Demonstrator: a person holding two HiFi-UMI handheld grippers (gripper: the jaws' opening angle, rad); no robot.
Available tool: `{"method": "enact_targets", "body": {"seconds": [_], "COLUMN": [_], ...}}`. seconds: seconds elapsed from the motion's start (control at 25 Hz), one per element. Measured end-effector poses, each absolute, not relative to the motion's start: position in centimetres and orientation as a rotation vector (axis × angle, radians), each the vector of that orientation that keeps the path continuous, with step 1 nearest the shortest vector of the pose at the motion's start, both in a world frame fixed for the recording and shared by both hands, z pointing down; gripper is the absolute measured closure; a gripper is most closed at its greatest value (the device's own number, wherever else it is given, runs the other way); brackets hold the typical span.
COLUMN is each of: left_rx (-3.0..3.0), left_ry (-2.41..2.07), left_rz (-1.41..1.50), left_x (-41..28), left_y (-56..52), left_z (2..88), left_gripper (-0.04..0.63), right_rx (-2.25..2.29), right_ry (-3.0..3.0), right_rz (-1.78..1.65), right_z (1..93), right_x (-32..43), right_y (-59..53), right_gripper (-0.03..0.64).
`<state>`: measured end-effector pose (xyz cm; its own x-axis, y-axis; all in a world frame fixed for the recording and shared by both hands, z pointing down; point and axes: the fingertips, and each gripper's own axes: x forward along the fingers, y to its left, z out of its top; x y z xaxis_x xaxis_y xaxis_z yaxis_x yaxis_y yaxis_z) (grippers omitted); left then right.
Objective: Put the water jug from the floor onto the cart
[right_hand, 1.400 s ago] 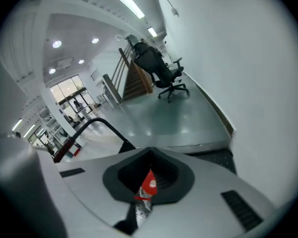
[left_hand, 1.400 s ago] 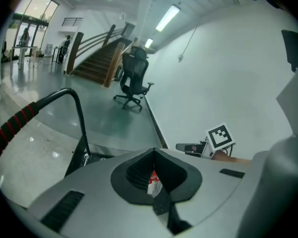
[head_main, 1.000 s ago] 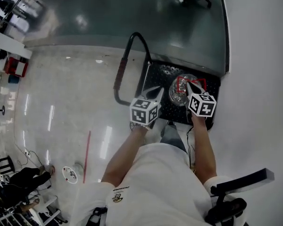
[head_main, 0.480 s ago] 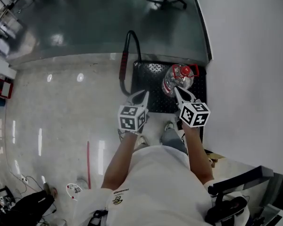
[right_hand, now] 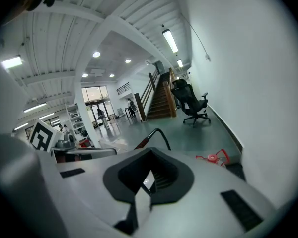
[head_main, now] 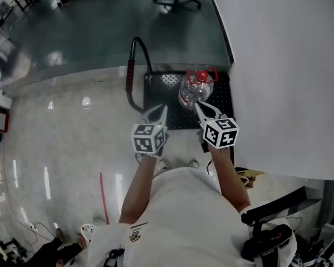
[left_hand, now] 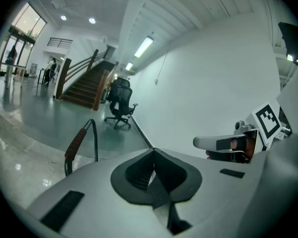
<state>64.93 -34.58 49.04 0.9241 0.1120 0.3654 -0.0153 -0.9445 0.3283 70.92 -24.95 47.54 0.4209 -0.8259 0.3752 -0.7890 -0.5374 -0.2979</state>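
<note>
While the left gripper (head_main: 159, 111) and right gripper (head_main: 200, 108) hang over the cart's (head_main: 161, 102) near edge, jaws fully together and empty, the water jug (head_main: 193, 89), clear-bodied with red cap and red carry handle, stands upright on the cart's right side, opposite its push handle (head_main: 129, 77).

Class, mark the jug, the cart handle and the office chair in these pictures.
jug (head_main: 192, 92), head view, clear body below the red cap.
cart handle (head_main: 129, 77), head view, red grip.
office chair (left_hand: 120, 92), left gripper view, backrest.
</note>
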Motion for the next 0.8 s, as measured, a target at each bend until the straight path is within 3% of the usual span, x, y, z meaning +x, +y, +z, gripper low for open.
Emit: {"method": "enact_targets", "body": {"seconds": [0.8], "left_rx": [2.775], "left_ry": [0.072], "left_rz": [0.527], "left_x": [67.2], "left_y": [-26.7], "left_z": [48.2], "left_gripper": [0.592], "right_rx": [-2.518], "right_ry": [1.449], "right_rz": [-0.768], "right_z": [47.9], "right_x": [73.5], "right_y": [-18.5], "right_gripper": [0.603]}}
